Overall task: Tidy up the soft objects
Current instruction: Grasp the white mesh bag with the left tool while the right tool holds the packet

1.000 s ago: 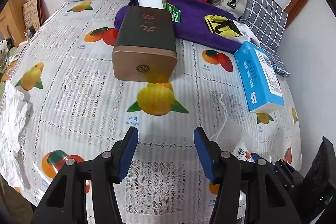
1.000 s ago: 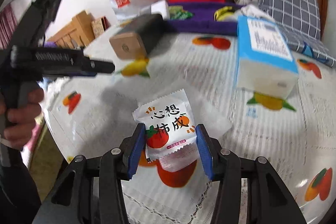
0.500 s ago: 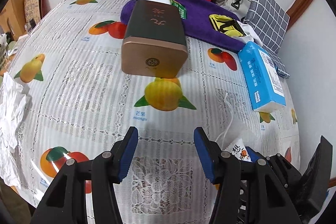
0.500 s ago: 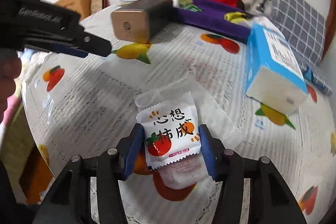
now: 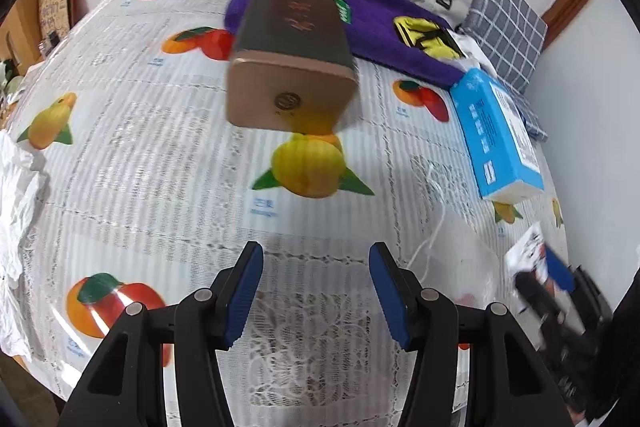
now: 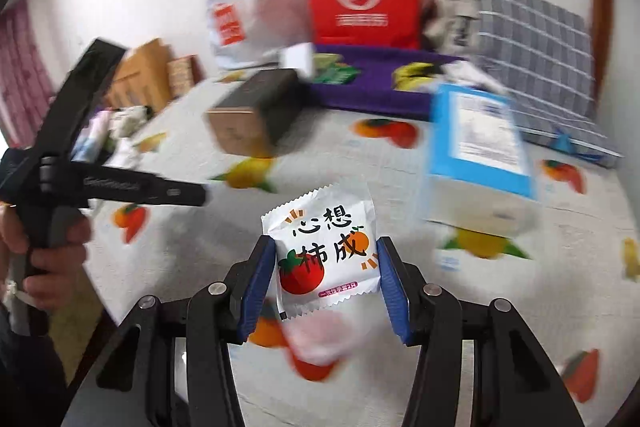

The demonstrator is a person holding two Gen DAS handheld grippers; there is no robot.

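Lifted since a second ago, the white snack packet now hangs above the counter, clear of its fruit-print cloth.
It sits clamped between the blue pads of the right gripper, printed face toward the camera, in front of the blue box. Off to the left, the left gripper hovers with its jaws apart and nothing between them, pointing toward the dark tin.
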